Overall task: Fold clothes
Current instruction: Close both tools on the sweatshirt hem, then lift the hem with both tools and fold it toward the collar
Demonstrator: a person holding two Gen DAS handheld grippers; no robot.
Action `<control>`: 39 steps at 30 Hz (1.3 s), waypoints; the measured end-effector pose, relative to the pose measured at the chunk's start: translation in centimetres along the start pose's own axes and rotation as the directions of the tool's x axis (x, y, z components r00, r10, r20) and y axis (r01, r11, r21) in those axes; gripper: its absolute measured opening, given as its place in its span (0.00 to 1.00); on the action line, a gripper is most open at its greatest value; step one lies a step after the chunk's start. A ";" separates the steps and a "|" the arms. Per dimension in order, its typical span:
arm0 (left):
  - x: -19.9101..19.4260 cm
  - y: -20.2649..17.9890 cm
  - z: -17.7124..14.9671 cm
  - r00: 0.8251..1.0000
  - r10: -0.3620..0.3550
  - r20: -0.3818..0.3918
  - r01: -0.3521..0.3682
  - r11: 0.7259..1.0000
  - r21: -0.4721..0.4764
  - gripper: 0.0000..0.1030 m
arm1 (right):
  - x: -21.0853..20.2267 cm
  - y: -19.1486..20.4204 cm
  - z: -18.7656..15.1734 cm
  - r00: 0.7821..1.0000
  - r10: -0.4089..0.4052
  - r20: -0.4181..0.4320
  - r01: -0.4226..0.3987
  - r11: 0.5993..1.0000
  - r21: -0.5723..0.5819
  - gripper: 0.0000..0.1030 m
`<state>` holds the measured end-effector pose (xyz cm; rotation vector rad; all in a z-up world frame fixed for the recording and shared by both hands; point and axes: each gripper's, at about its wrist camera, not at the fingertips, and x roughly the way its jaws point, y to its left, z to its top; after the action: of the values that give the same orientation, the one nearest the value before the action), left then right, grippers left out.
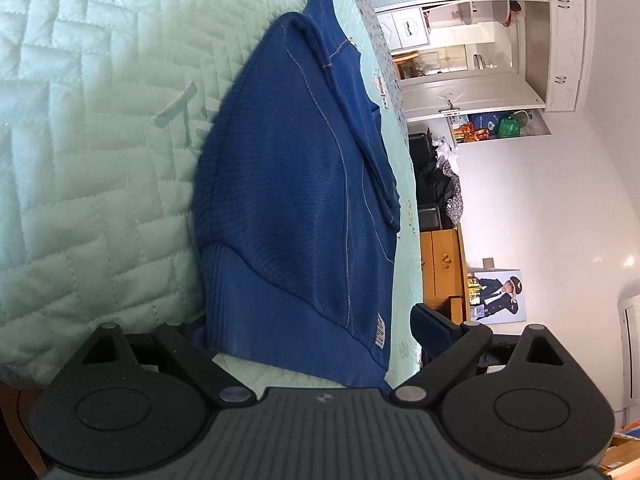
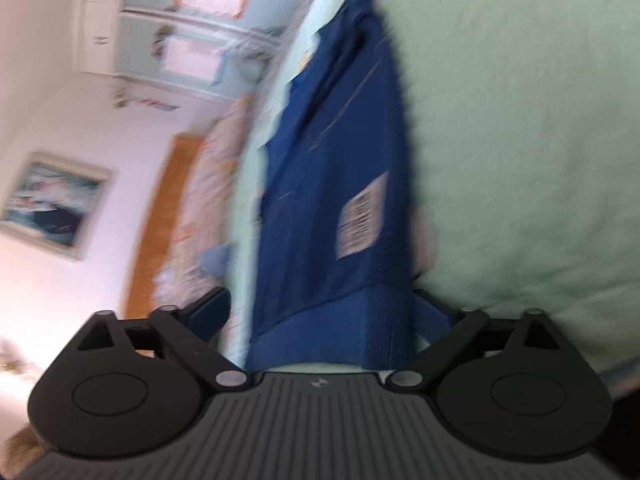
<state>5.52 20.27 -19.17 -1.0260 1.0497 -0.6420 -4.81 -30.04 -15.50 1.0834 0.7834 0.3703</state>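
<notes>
lying centre frame on the pale green quilt (image 1: 100, 160), blue sweater (image 1: 288, 200) with sleeve folded across its body, hem unfolded; left gripper (image 1: 304, 328) and right gripper (image 2: 324, 312) both spread, hem between fingers, nothing clamped.

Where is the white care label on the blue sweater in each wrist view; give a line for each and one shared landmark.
Left wrist: care label low and right of centre, just above the ribbed hem.
Right wrist: care label right of centre, blurred.
Shared landmark: the blue sweater on the mint quilt.
</notes>
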 end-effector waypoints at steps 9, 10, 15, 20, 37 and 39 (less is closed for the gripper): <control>0.6 -0.4 0.2 1.000 0.026 -0.007 -0.026 1.000 0.006 0.72 | 2.1 0.5 -0.3 0.998 0.019 -0.057 -0.019 1.000 -0.007 0.67; 0.5 -0.1 0.2 1.000 0.029 -0.006 -0.029 1.000 -0.002 0.65 | 1.8 0.1 -0.3 0.998 0.018 -0.055 -0.018 1.000 0.009 0.62; 0.5 1.4 0.2 0.999 0.037 0.007 -0.036 0.997 -0.063 0.41 | 0.8 -1.5 -1.1 0.998 -0.044 -0.038 0.047 0.996 0.071 0.35; 0.7 0.6 -0.1 0.999 0.050 0.008 -0.049 0.998 -0.028 0.33 | 1.3 -0.6 -1.4 0.998 -0.045 -0.033 0.046 0.998 0.042 0.34; 0.2 2.5 -0.1 0.989 0.076 0.129 -0.055 0.986 -0.158 0.17 | 1.1 -1.2 -1.8 0.998 -0.044 0.035 0.041 0.996 0.081 0.40; 0.4 1.9 -0.4 0.983 0.115 0.144 -0.097 0.987 -0.126 0.09 | 1.1 -1.6 -1.9 0.999 0.003 0.053 -0.009 0.994 0.110 0.53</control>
<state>5.30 20.57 -21.09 -1.0957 1.0114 -0.4122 -5.54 -28.83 -17.77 1.1941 0.7607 0.3053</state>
